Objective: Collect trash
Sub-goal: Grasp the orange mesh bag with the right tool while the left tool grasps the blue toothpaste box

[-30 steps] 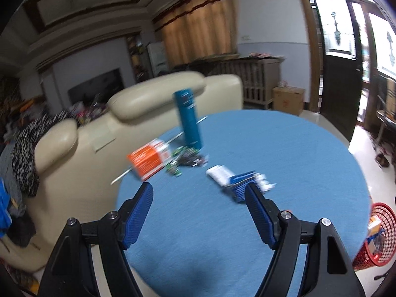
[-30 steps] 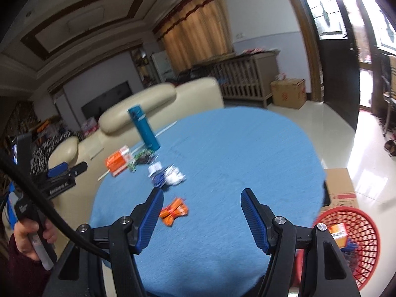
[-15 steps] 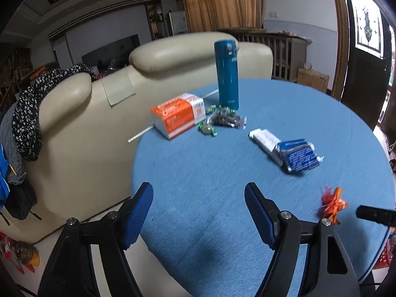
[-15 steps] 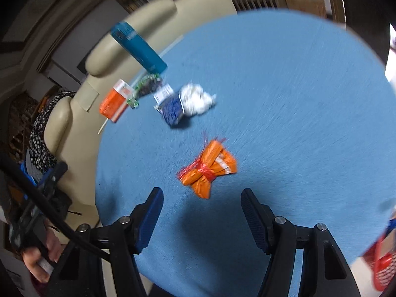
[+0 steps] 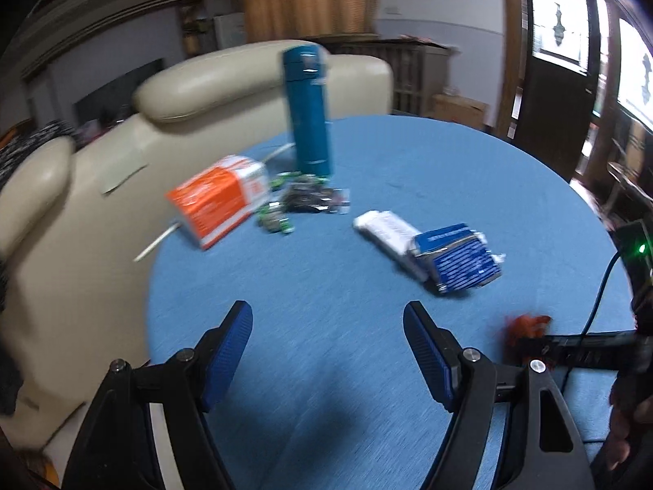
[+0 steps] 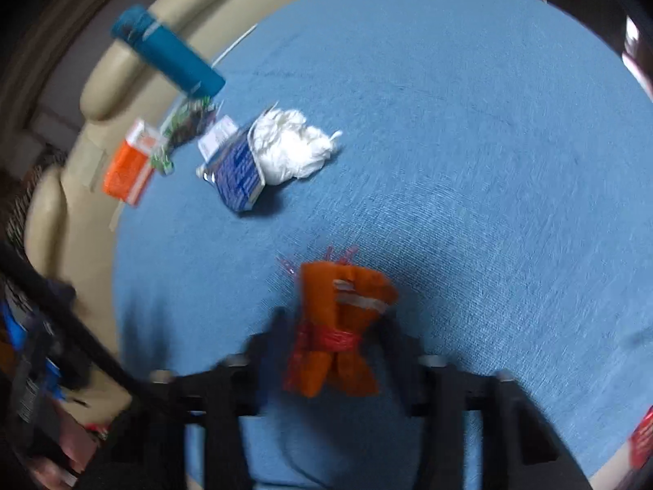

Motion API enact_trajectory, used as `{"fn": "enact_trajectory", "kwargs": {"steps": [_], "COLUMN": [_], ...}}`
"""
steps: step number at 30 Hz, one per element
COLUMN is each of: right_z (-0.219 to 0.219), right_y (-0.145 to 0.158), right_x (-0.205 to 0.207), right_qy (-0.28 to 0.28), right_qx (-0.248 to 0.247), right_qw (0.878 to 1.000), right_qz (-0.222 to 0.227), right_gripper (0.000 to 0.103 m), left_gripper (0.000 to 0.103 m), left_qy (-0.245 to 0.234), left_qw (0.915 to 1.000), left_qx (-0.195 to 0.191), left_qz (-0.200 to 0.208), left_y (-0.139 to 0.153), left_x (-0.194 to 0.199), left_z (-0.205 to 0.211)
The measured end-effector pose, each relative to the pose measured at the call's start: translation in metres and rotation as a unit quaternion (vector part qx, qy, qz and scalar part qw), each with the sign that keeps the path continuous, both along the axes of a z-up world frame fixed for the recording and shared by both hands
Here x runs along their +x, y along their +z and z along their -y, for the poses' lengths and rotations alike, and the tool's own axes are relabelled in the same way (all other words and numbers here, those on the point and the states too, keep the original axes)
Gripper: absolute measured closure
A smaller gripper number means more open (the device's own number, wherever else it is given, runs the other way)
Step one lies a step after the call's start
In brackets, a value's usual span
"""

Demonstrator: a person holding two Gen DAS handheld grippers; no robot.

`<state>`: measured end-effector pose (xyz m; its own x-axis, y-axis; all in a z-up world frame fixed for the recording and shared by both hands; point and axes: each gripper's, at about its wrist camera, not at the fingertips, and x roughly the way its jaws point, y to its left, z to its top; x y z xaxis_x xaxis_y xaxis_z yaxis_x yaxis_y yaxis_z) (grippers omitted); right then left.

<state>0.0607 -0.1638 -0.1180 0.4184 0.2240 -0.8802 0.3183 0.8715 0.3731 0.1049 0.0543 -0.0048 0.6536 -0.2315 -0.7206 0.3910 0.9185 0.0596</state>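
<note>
- The right tool point(image 6: 332, 326) has just been closing, and its blurred fingers stand at both sides of the orange wrapper bundle point(image 6: 336, 326), at the tied middle. I cannot tell if the pads already press it.
- The bundle lies near the front edge of the blue surface point(image 6: 469, 143).
- To do this well, I think it should squeeze the tied waist fully before lifting.
- The left tool point(image 5: 326, 351) is about half open and empty, above the surface's front edge.
- Blue packet point(image 5: 455, 257) and white tissue point(image 6: 289, 149) wait near the middle.
- No container shows clearly.
</note>
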Motion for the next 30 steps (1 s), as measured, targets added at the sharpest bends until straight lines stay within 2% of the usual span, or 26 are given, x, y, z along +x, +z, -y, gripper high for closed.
{"fn": "enact_trajectory", "kwargs": {"steps": [5, 8, 10, 14, 18, 22, 25, 27, 30], "right_z": [-0.004, -0.001, 0.002, 0.006, 0.013, 0.017, 0.018, 0.018, 0.018], "right_y": [0.0, -0.001, 0.0, 0.005, 0.007, 0.005, 0.006, 0.008, 0.011], "right_x": [-0.006, -0.013, -0.02, -0.036, -0.049, -0.056, -0.058, -0.061, -0.06], "right_qy": [0.015, 0.021, 0.022, 0.028, 0.032, 0.035, 0.036, 0.037, 0.036], "right_qx": [-0.018, -0.008, -0.011, -0.016, -0.018, -0.01, -0.011, -0.016, -0.019], "right_qw": [1.0, 0.999, 0.999, 0.999, 0.998, 0.998, 0.998, 0.998, 0.998], "right_qz": [0.02, 0.026, 0.028, 0.037, 0.042, 0.042, 0.046, 0.049, 0.054], "right_gripper": [0.067, 0.067, 0.067, 0.067, 0.067, 0.067, 0.067, 0.067, 0.067], "left_gripper": [0.026, 0.026, 0.026, 0.026, 0.026, 0.026, 0.027, 0.042, 0.042], "left_qy": [-0.052, -0.074, -0.071, -0.043, -0.027, -0.022, -0.014, -0.006, 0.005], "left_qw": [0.9975, 0.99, 0.9835, 0.9746, 0.9728, 0.9772, 0.9778, 0.9767, 0.9741], "left_qx": [-0.027, -0.063, -0.081, -0.102, -0.119, -0.093, -0.093, -0.104, -0.126], "left_qz": [-0.039, -0.102, -0.146, -0.195, -0.197, -0.19, -0.188, -0.188, -0.188], "left_y": [-0.001, -0.012, -0.024, -0.046, -0.052, -0.062, -0.066, -0.068, -0.069], "left_x": [0.023, 0.044, 0.058, 0.078, 0.08, 0.075, 0.074, 0.074, 0.075], "left_z": [0.04, 0.067, 0.085, 0.107, 0.122, 0.136, 0.131, 0.126, 0.116]}}
